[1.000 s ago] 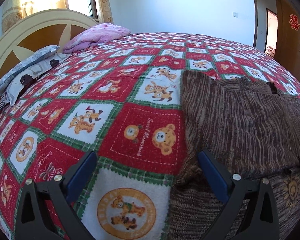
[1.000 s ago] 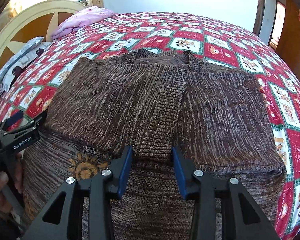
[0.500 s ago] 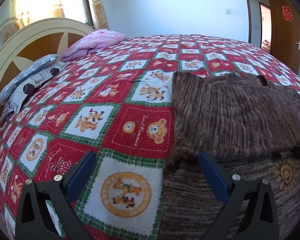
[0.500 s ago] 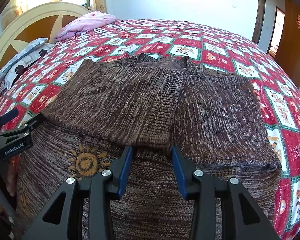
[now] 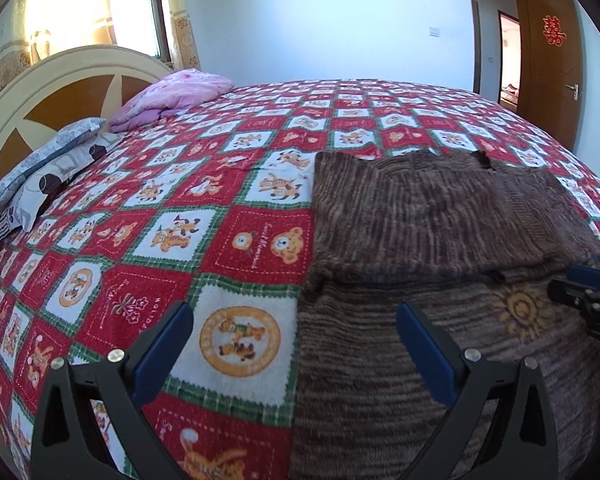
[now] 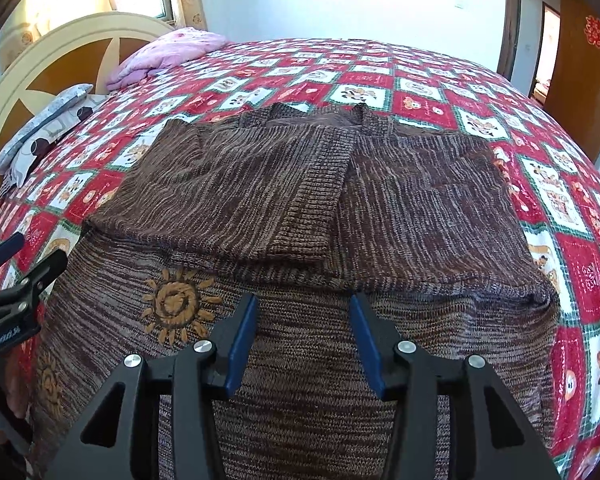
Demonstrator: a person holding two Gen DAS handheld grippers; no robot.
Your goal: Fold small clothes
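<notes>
On bedspread: "Sweet Memories"; brown sweater alongside.

A sweater lies on the bed, both sleeves folded over its middle. Pillows sit far behind the sweater, to its left, against the headboard.

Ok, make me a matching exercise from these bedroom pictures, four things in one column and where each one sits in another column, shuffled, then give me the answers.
Things:
1. brown knitted sweater
2. pink quilt
3. grey patterned pillow
4. sun motif

Places:
A. bundled at the far corner of the bed, by the window
B. on the sweater's lower part, below the folded-in sleeves
C. spread on the bear-print blanket, in front of both grippers
D. against the headboard, nearer the camera than the quilt

Pairs: 1-C, 2-A, 3-D, 4-B
</notes>
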